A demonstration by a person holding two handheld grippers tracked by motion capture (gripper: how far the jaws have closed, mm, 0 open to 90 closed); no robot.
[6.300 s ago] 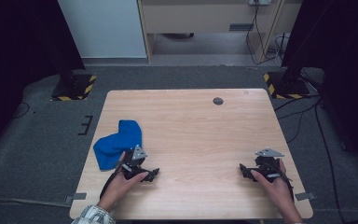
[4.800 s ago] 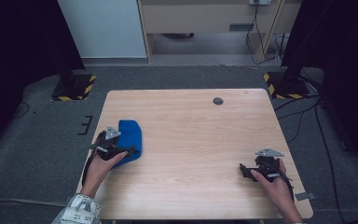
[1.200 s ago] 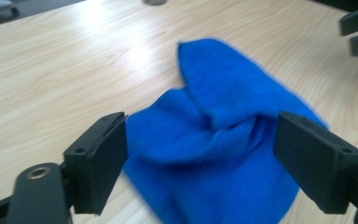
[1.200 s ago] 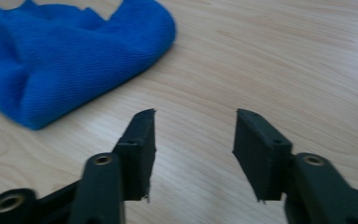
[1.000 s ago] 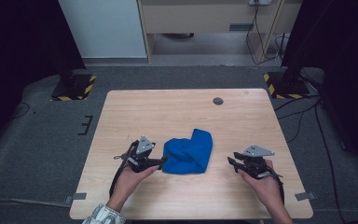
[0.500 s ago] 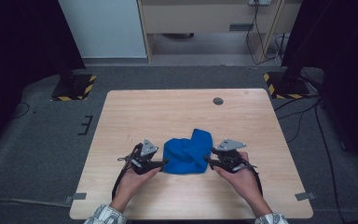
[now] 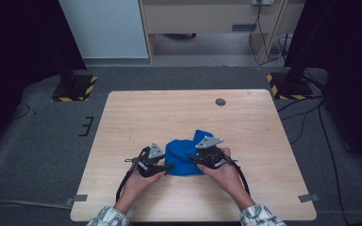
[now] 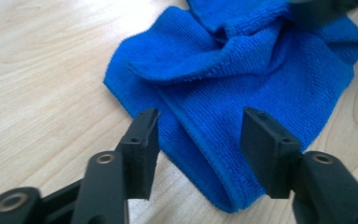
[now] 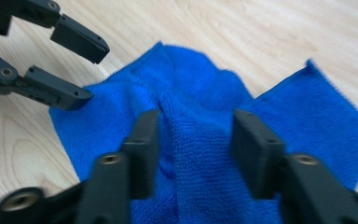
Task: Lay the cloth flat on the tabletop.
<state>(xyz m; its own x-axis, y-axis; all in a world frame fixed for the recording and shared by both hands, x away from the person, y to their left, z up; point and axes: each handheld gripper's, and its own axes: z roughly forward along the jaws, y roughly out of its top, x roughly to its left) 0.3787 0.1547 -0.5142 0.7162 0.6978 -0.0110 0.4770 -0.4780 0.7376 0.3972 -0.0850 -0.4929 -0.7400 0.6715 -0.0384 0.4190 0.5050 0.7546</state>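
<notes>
both jaws have just been closing, not yet pinching: left gripper [image 8: 198, 135] straddles the cloth's [image 8: 242, 88] folded edge, right gripper [image 9: 193, 140] a ridge, likely to spread it.

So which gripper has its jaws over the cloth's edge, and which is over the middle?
The left gripper straddles the blue cloth at its near folded edge, bare table beside one jaw. The right gripper sits over the cloth's middle.
</notes>
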